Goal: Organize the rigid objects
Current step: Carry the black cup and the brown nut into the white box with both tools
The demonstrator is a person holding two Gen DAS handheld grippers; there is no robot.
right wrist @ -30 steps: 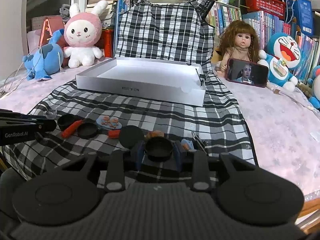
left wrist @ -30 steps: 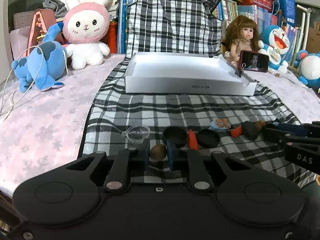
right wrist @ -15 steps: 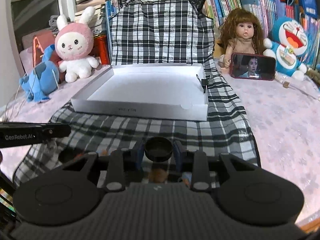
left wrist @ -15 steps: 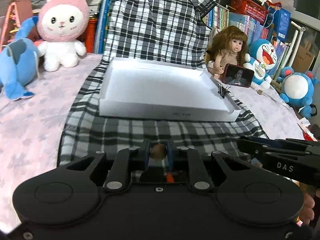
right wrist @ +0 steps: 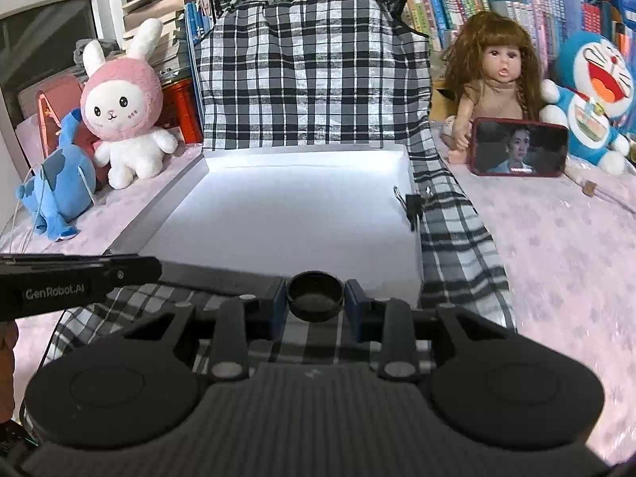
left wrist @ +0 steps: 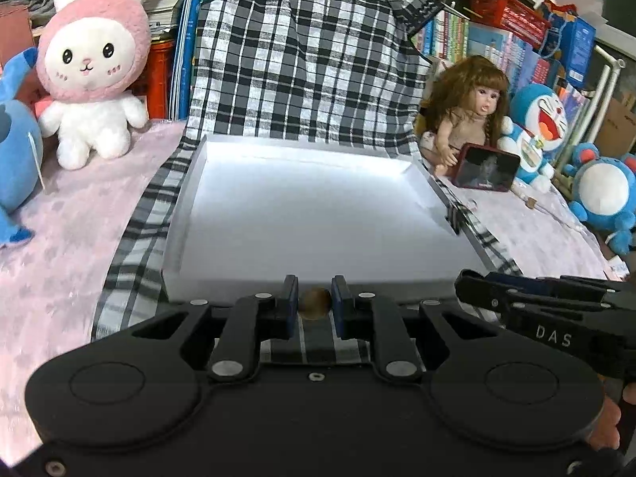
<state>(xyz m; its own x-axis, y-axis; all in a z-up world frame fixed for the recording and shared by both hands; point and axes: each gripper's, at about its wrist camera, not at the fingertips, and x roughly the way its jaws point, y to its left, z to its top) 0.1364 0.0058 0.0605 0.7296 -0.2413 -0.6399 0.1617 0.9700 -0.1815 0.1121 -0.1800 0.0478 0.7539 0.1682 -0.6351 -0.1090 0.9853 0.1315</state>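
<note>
- The pink rabbit plush [left wrist: 93, 59] and blue plush [right wrist: 59, 183] sit off the left edge of the checked cloth [left wrist: 131, 238], outside the work.
- The left gripper [left wrist: 314, 305] is clamped on a small brown ball [left wrist: 315, 304]. A second ago it was low over the cloth's near edge, among the scattered pieces; now it is raised and hangs just short of the near wall of the white tray [left wrist: 310, 214].
- The tray lies mid-cloth, its floor bare, a black binder clip [right wrist: 413, 203] on its right wall.
- The right gripper [right wrist: 315, 302] pinches a black round cap [right wrist: 315, 296], likewise lifted from the cloth and brought to the tray's near right corner.
- Both pickups look done; what remains, I judge, is to carry each piece over the wall and let go.
- The ball may roll once freed, so a low release seems wise.
- The doll [right wrist: 493, 91] and phone [right wrist: 518, 147] stand past the cloth's right edge.
</note>
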